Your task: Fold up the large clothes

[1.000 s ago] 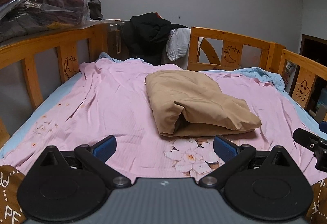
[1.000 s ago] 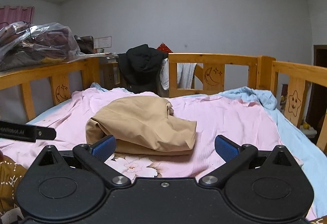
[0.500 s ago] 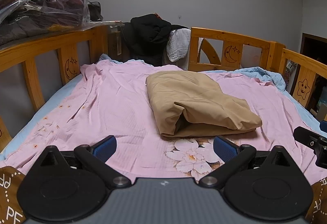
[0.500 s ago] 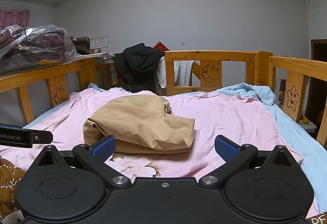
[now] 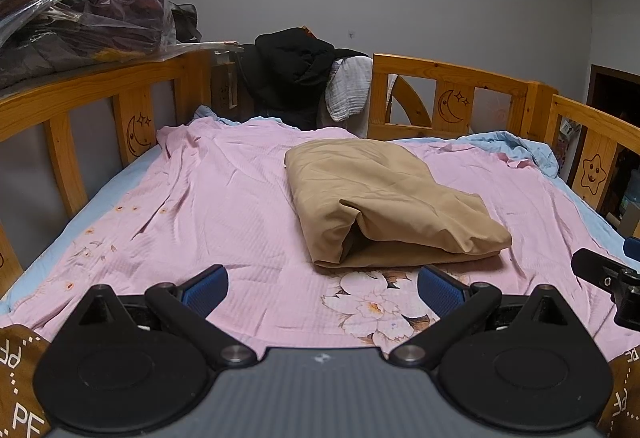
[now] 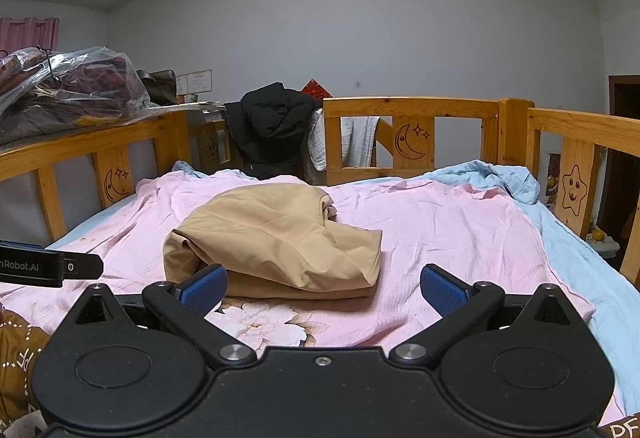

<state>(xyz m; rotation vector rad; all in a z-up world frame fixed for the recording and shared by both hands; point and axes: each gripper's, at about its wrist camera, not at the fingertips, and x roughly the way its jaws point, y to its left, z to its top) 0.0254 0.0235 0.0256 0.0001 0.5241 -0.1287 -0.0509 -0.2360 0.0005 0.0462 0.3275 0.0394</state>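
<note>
Along the left side of the bed runs a wooden rail with a moon and stars carved on its post, and on the ledge above it sits a clear plastic bag stuffed with dark clothes. Below, a pink sheet covers the bed, wrinkled, with a flower print near the front edge; a strip of blue sheet shows beside the rail.

The left hand-held gripper hangs low over the front of the bed, its jaws spread wide and holding nothing. Its blue pads sit just above the pink sheet, clear of the cloth.

At the far end a black jacket is draped over the headboard, with a pale grey cloth hanging next to it.

The tan garment lies folded in a loose bundle about mid-bed, on the pink sheet, a little right of centre from the left view. Its near end gapes open, the top layer lifted off the bottom one.

The right hand-held gripper is also low at the bed's front, jaws wide, gripping nothing. From its view the tan garment sits just beyond the left pad, though I cannot tell if they touch.

On the right, the rail bears a carved smiling star, and the blue sheet bunches up in the far corner.
</note>
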